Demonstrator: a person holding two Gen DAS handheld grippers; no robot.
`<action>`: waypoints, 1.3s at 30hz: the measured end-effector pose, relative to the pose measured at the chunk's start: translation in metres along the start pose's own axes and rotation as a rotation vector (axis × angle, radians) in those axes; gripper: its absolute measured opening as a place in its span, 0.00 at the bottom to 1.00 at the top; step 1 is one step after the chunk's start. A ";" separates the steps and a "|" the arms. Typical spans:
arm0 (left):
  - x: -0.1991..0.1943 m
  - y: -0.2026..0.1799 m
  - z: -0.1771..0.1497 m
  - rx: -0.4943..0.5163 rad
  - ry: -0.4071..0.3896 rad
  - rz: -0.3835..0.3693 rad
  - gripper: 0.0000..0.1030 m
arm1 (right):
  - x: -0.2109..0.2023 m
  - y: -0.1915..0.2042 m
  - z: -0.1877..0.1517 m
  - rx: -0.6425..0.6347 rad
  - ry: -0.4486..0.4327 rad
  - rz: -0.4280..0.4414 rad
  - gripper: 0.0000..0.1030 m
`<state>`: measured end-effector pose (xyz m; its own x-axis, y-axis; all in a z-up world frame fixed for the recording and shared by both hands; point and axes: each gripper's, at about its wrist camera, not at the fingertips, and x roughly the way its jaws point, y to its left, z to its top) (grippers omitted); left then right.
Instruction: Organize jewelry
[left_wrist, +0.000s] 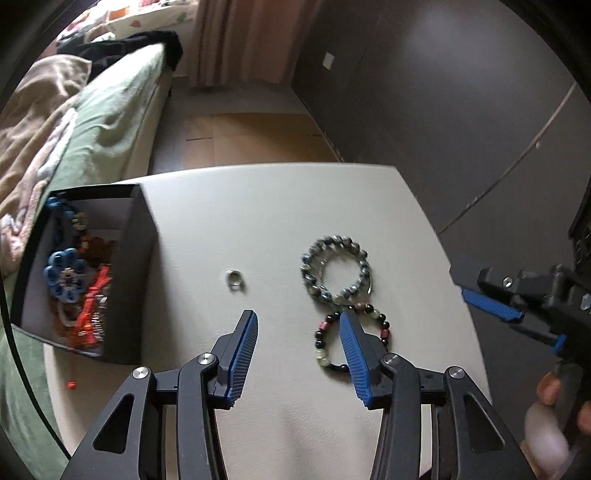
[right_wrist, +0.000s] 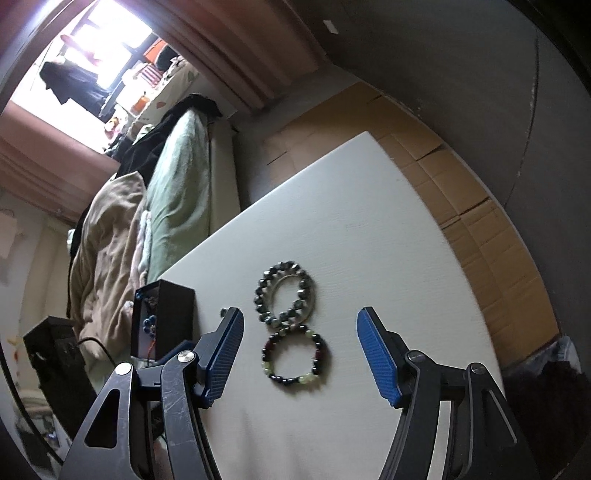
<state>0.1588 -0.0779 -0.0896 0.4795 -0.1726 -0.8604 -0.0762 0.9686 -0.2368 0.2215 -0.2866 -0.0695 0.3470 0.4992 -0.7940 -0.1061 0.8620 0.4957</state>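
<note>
A grey-blue beaded bracelet with a thin metal bangle lies on the white table. A black, pink and green beaded bracelet lies just in front of it, touching it. A small silver ring lies to their left. A black box at the table's left holds a blue flower piece and red and orange jewelry. My left gripper is open and empty above the table, its right finger over the dark bracelet. My right gripper is open and empty, above and around the bracelets; it shows in the left wrist view.
A bed with green and beige bedding runs along the table's left side. Flattened cardboard covers the floor beyond the table. A dark wall stands to the right. A small red bead lies on the table near the box.
</note>
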 end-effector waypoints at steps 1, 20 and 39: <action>0.005 -0.004 -0.001 0.011 0.010 0.008 0.42 | 0.000 -0.002 0.000 0.004 0.002 -0.003 0.63; 0.023 0.000 -0.013 0.009 0.042 0.031 0.07 | 0.000 -0.008 0.003 -0.006 0.012 -0.039 0.63; -0.040 0.057 0.017 -0.123 -0.117 -0.153 0.07 | 0.061 0.027 0.007 -0.070 0.042 -0.102 0.21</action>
<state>0.1499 -0.0122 -0.0608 0.5910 -0.2871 -0.7539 -0.0975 0.9023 -0.4200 0.2466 -0.2336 -0.1016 0.3205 0.4109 -0.8535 -0.1377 0.9116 0.3872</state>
